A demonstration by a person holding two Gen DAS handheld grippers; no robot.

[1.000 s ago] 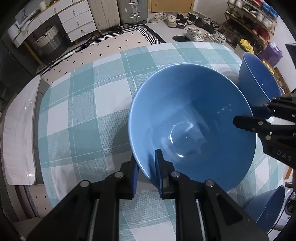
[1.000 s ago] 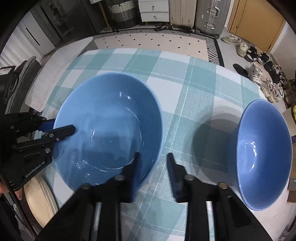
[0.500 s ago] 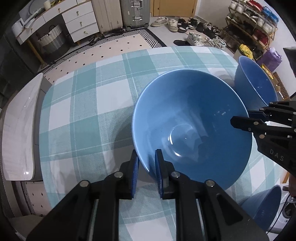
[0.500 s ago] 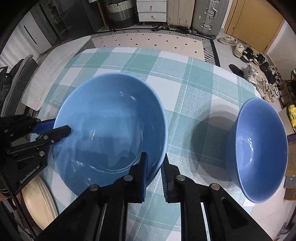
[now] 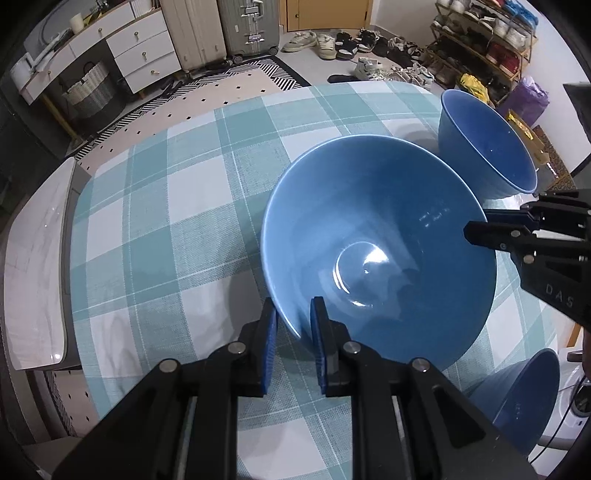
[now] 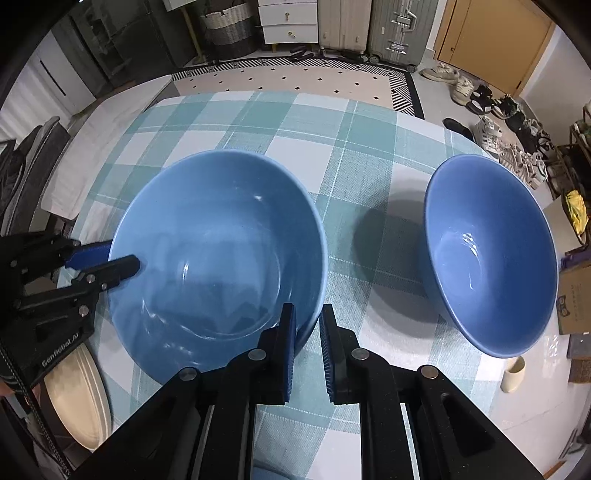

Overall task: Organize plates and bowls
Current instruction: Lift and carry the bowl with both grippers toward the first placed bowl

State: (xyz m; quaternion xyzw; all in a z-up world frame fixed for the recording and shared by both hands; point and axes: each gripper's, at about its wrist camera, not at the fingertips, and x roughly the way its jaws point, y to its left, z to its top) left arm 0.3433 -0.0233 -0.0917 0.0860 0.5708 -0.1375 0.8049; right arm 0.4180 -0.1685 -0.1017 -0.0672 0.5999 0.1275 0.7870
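We've got the left gripper (image 5: 293, 334) and right gripper (image 6: 308, 341) both clamped on opposite rims of the big blue bowl (image 5: 376, 251), carrying it above the checked surface (image 5: 155, 206), next likely nesting it with the smaller blue bowl (image 6: 491, 254) beside it.

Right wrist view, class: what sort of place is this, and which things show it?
Probably a lived-in home, near the entrance: suitcases by a door, shoes strewn on the floor, and a checked tablecloth on the table.

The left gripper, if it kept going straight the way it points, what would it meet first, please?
The left gripper is already clamped on the large blue bowl's rim; pushing on, it would probably meet the checked tablecloth just below.
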